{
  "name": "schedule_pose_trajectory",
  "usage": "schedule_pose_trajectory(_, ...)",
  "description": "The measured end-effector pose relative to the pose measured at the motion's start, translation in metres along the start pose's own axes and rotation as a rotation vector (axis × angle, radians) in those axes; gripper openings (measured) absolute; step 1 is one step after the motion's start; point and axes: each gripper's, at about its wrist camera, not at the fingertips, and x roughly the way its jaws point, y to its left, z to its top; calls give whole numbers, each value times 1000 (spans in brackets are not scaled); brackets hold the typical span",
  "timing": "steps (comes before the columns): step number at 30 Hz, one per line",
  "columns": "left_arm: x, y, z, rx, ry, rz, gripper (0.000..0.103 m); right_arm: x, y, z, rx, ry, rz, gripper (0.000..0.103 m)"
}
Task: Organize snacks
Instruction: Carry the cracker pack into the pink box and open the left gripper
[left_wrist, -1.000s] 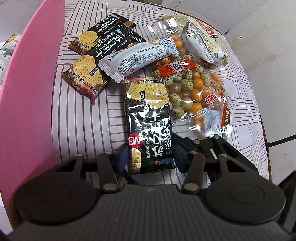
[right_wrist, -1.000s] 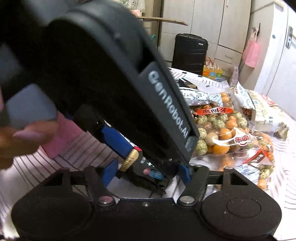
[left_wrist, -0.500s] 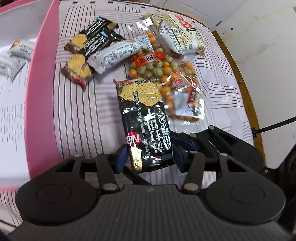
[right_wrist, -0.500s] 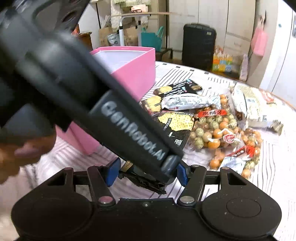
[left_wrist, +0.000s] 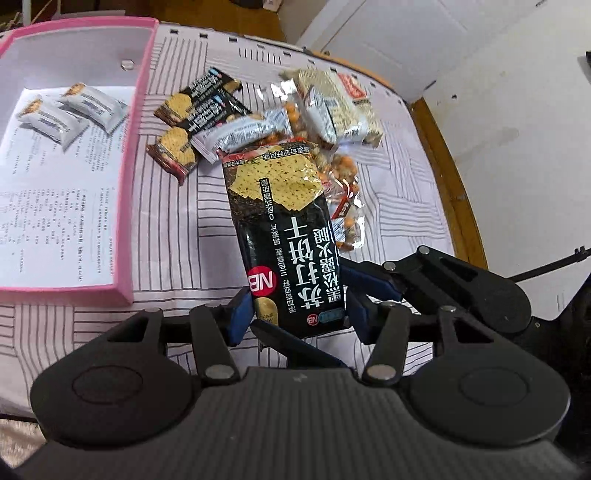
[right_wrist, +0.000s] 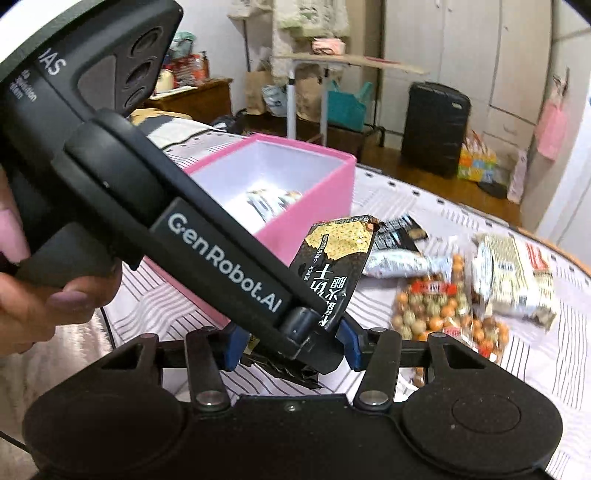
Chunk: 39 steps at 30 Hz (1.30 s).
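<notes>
Striped tablecloth (left_wrist: 155, 221) over a round table, pink box (left_wrist: 127, 206) near its left edge with two white wrapped bars (left_wrist: 70, 107) inside. Left-wrist view: left gripper (left_wrist: 295, 314) clamped on the bottom end of a black cracker pack (left_wrist: 284, 236), lifted clear of the cloth; remaining snack pile (left_wrist: 266, 122) sits toward the far edge. Right-wrist view: right gripper (right_wrist: 291, 347) jaws just closed in around the same pack's crumpled tail (right_wrist: 280, 369) and the left tool's nose; pads look touching, hard to confirm. Pack (right_wrist: 336, 258) hangs just beside the box's near wall (right_wrist: 310, 221). Risk: two grips on one foil end, so a skewed pull tears or crushes it; a thin end-hold could slip short of the box.
</notes>
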Motion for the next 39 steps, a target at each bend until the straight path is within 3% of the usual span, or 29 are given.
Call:
schedule_pose_trajectory(10,-47,17,2,-44,-81,25,53,4,0,28,-22,-8,112,57)
schedule_pose_trajectory(17,-63,61,20,-153,-141,20,53,32,11,59,-154,-34,176,57)
schedule_pose_trajectory(21,-57,94,31,-226,-166,47,53,64,8,74,-152,-25,226,57)
schedule_pose_trajectory(29,-29,154,42,-377,-130,95,53,126,13,80,-118,42,287,57)
schedule_pose_trajectory(34,-18,168,44,-402,-124,126,53,150,17,90,-128,110,279,57)
schedule_pose_trajectory(39,-10,175,45,-394,-120,164,53,159,27,95,-170,121,245,57)
